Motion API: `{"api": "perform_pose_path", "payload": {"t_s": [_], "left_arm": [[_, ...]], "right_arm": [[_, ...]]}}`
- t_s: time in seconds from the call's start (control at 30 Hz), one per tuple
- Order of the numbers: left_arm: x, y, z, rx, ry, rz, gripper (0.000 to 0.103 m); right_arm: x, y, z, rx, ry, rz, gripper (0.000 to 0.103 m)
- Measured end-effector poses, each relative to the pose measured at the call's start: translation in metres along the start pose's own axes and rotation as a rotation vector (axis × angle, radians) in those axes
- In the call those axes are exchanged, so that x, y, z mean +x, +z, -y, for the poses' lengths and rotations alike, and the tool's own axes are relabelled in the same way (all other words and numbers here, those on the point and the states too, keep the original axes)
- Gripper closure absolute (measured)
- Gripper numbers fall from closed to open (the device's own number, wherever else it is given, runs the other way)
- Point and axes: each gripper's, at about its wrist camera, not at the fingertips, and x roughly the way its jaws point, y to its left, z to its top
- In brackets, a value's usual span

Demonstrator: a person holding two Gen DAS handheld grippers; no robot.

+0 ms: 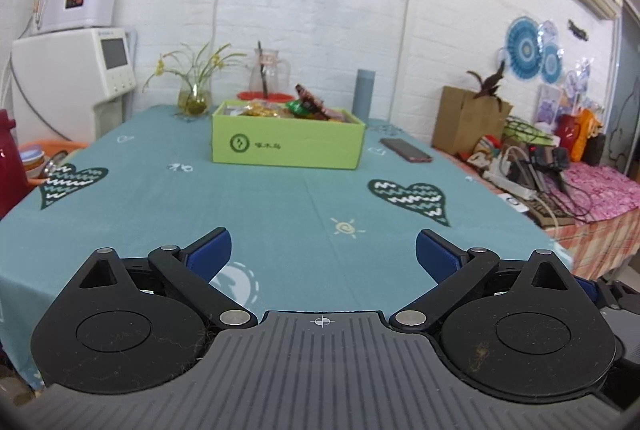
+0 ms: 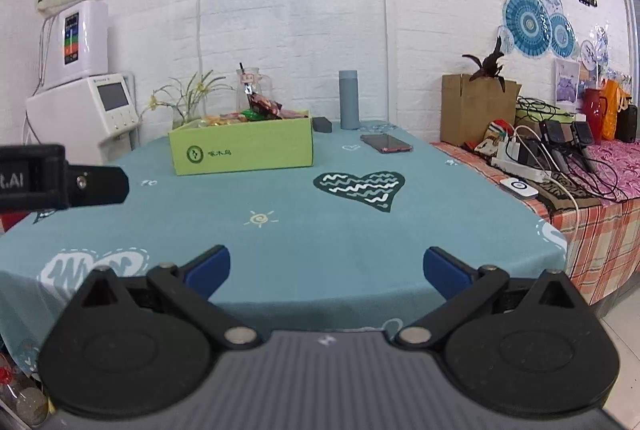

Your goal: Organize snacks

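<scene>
A lime-green cardboard box [image 1: 288,144] stands at the far middle of the teal tablecloth, also in the right wrist view [image 2: 242,150]. Several snack packets [image 1: 296,108] fill it and stick up above its rim, also seen from the right wrist [image 2: 256,112]. My left gripper [image 1: 323,250] is open and empty, low over the near part of the table, well short of the box. My right gripper [image 2: 326,268] is open and empty at the table's near edge. Part of the left gripper's body [image 2: 60,178] shows at the left of the right wrist view.
A phone [image 1: 406,150] lies right of the box. A grey flask [image 1: 363,92], a glass jug [image 1: 266,74] and a plant vase [image 1: 194,98] stand behind it. A cluttered side table [image 2: 580,170] with chargers and a cardboard box is on the right. The teal tablecloth [image 1: 280,210] spreads between.
</scene>
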Motion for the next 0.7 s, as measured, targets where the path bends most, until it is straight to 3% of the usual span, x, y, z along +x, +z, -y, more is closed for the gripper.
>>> {"api": "perform_pose_path", "payload": {"t_s": [0.17, 0.7], "left_arm": [[-0.010, 0.002, -0.003, 0.004, 0.009, 0.043, 0.011], [-0.003, -0.009, -0.011, -0.010, 0.014, 0.010, 0.016]], "right_arm": [[0.003, 0.007, -0.008, -0.009, 0.021, 0.004, 0.001], [0.001, -0.003, -0.014, -0.036, 0.034, 0.004, 0.001]]}}
